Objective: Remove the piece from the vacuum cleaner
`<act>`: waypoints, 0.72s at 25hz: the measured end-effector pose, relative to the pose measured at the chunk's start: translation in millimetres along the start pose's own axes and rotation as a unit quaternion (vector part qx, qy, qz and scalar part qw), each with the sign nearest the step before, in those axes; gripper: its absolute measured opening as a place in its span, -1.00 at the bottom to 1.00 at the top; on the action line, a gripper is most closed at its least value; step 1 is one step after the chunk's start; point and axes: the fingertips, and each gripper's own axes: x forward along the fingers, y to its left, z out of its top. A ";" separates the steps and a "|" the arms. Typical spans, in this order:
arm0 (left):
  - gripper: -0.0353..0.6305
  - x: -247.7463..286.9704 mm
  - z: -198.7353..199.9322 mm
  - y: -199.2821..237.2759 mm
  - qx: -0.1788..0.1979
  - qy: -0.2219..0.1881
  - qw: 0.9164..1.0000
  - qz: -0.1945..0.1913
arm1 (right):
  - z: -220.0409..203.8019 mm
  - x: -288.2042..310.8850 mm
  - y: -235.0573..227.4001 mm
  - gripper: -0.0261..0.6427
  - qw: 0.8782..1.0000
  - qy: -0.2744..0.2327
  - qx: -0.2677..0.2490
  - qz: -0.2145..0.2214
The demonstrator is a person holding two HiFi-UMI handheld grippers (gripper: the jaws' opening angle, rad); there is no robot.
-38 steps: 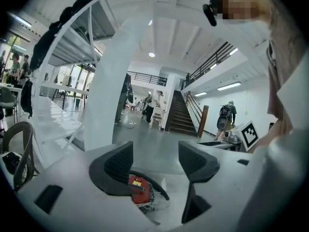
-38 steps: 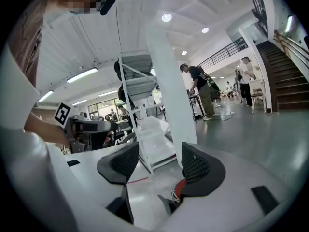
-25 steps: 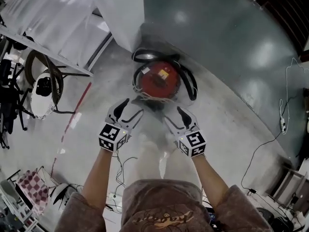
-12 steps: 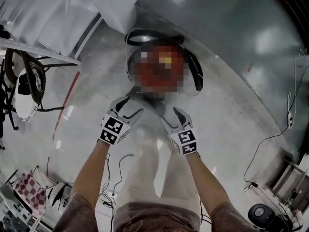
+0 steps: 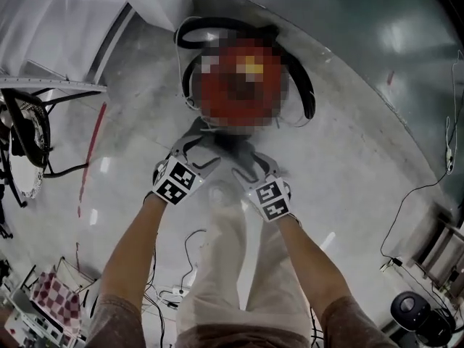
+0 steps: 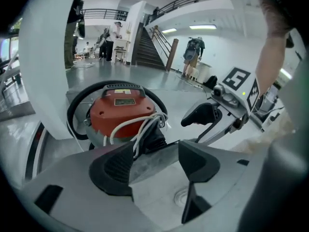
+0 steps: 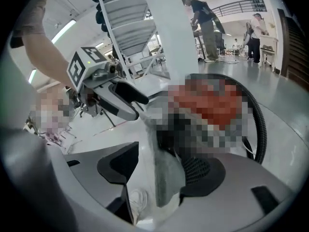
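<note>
Red vacuum cleaner [image 5: 239, 85] sits on the shiny grey floor [image 5: 130, 122], right in front of the person's feet. A black hose [image 5: 303, 85] is looped around the body. In the left gripper view a white cord [image 6: 130, 124] is bunched up on its near side.

The bit that matters is the grey piece [image 6: 152, 162], a flat, dull, metal-looking strip sticking out from the near side of the vacuum, just under that cord. It's still on the machine as far as I can see.

Both claws are crowded in on it from the person's side, nearly touching each other in the head view. The left gripper [image 6: 155, 153] has its jaws spread apart on either side of the piece, which lies across the gap from one dark pad [image 6: 116, 166] toward the other. Doesn't look clamped to me.

The right gripper [image 7: 161, 168] is also spread. The piece stands upright between its jaws, up against the right-hand pad [image 7: 200, 170]. On the other side there's a clear gap where you can see floor and a white shoe [image 7: 137, 199].
</note>
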 end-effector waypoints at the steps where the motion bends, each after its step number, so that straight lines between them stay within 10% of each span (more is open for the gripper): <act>1: -0.08 6.3 -2.0 -0.5 0.008 0.005 1.000 -0.005 | -4.8 5.9 0.3 -0.18 1.000 0.008 -0.009 0.004; 18: -0.29 52.6 -26.3 1.4 0.161 0.102 0.979 -0.072 | -12.4 56.0 -6.2 -0.39 0.995 0.050 -0.075 0.042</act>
